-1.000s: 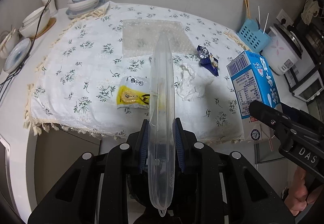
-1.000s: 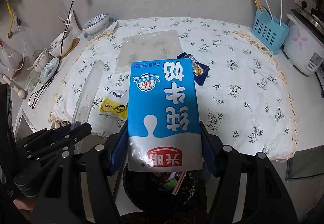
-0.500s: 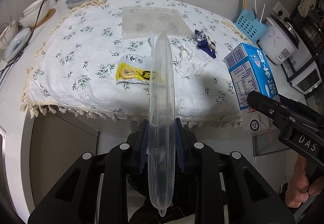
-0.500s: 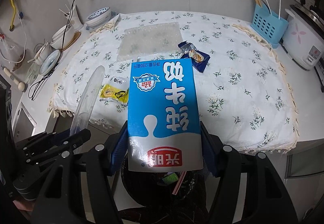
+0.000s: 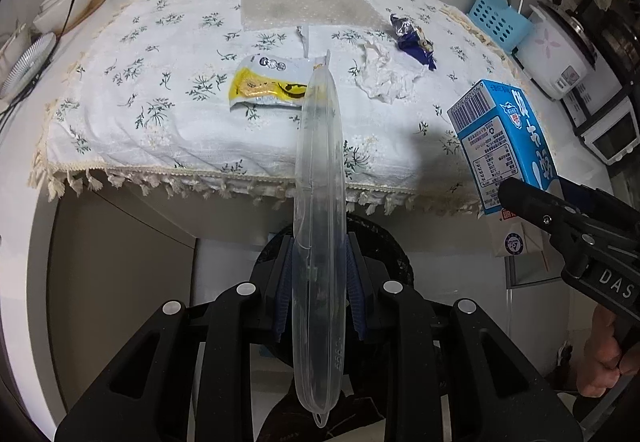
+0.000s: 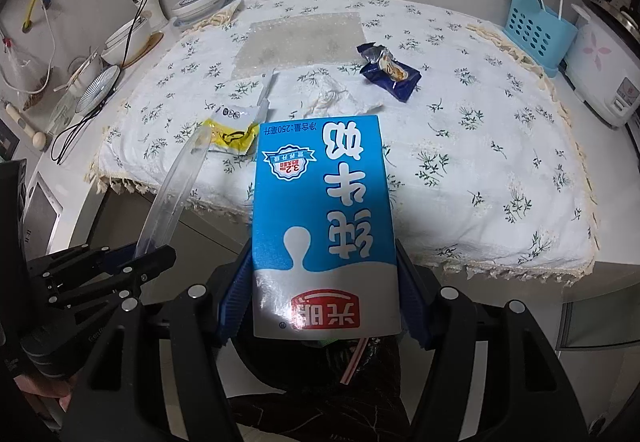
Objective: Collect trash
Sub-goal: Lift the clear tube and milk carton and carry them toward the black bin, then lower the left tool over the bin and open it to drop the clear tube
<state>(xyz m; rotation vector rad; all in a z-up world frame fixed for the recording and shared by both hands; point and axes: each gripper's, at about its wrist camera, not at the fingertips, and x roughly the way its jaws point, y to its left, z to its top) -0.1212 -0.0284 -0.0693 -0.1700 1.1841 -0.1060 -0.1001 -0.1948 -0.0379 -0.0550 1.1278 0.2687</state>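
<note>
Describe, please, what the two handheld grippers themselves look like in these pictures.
Both are matte black plastic frames with angular cut-outs and round silver screw heads. The left gripper and right gripper have ribbed blue finger pads. White letters "DAS" mark the right gripper's side. A bare hand grips it; no cables show.

We count one carton [image 6: 324,226], one clear lid [image 5: 318,242], two wrappers [image 5: 268,87] [image 6: 390,72], one tissue [image 5: 386,76], one bubble sheet [image 5: 308,4].
</note>
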